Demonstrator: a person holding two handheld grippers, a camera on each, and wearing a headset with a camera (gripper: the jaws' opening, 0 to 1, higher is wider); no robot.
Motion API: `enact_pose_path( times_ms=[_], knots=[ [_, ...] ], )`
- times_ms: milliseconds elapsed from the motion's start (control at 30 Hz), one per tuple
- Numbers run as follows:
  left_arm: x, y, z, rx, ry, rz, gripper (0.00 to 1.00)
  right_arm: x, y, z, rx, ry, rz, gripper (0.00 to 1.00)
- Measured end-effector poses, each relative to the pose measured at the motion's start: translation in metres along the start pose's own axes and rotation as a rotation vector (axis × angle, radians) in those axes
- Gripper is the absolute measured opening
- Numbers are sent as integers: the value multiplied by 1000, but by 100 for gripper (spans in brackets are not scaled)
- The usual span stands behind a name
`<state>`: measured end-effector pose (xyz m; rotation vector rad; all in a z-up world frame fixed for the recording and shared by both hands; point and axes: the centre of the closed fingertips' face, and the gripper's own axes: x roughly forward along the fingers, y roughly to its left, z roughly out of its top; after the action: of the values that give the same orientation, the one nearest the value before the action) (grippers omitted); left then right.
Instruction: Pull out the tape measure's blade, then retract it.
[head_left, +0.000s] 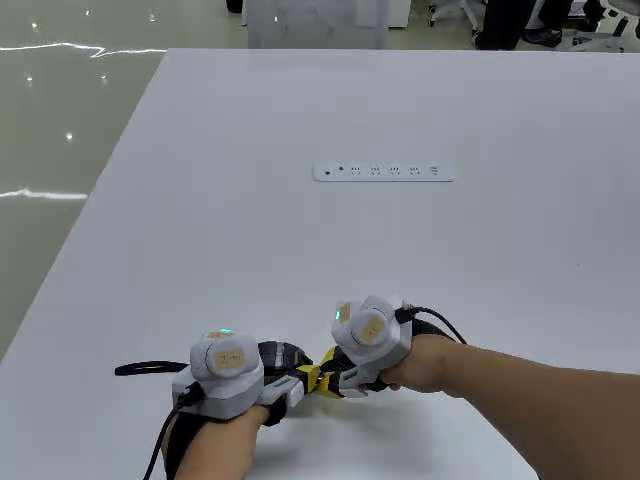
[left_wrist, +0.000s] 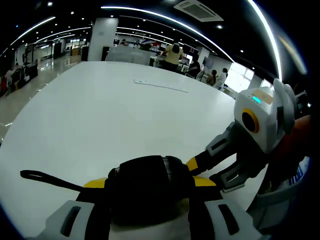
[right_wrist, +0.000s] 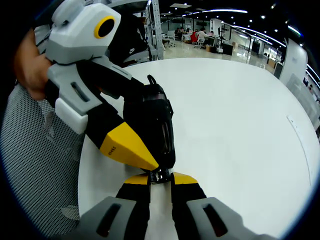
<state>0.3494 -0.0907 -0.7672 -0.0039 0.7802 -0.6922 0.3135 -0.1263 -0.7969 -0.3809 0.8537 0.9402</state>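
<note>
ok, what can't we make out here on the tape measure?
Head view: extension length; left tool and right tool crowd the tape measure.
Right gripper view: blade tip, mostly under the right tool's jaws.
Head view: power strip switch state, too small.

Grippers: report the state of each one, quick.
Left gripper: closed on the tape measure.
Right gripper: closed on the blade tip.

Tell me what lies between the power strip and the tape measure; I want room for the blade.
Nothing: in the head view, the white table is bare between the power strip and the tape measure.
</note>
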Motion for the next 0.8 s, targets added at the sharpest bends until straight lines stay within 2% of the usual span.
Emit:
enact_pose_path(
  times_ms=[433, 533, 633, 667, 700, 733, 767, 800],
  knots=[
    [0, 0, 0, -6, -8, -10, 61, 2, 1, 0, -23, 9, 2, 14],
    [-2, -1, -1, 4, 15, -32, 61, 2, 0, 1, -24, 15, -7, 14],
    [-6, -2, 2, 35, 18, -37, 60, 2, 0, 1, -13, 14, -15, 15],
    [-7, -1, 4, 79, 10, -37, 60, 2, 0, 1, -12, 14, -19, 15],
    [-9, 0, 6, 84, 5, -37, 60, 1, 0, 1, -12, 15, -22, 15],
    [-10, 0, 6, 77, 5, -43, 61, 1, 0, 1, -11, 17, -26, 15],
    [-11, -5, 6, 57, 15, -89, 64, 1, 0, 0, -24, 21, -32, 15],
    [-12, -12, 3, 24, 36, -141, 71, 1, 1, 0, -27, 17, -35, 15]
  ],
)
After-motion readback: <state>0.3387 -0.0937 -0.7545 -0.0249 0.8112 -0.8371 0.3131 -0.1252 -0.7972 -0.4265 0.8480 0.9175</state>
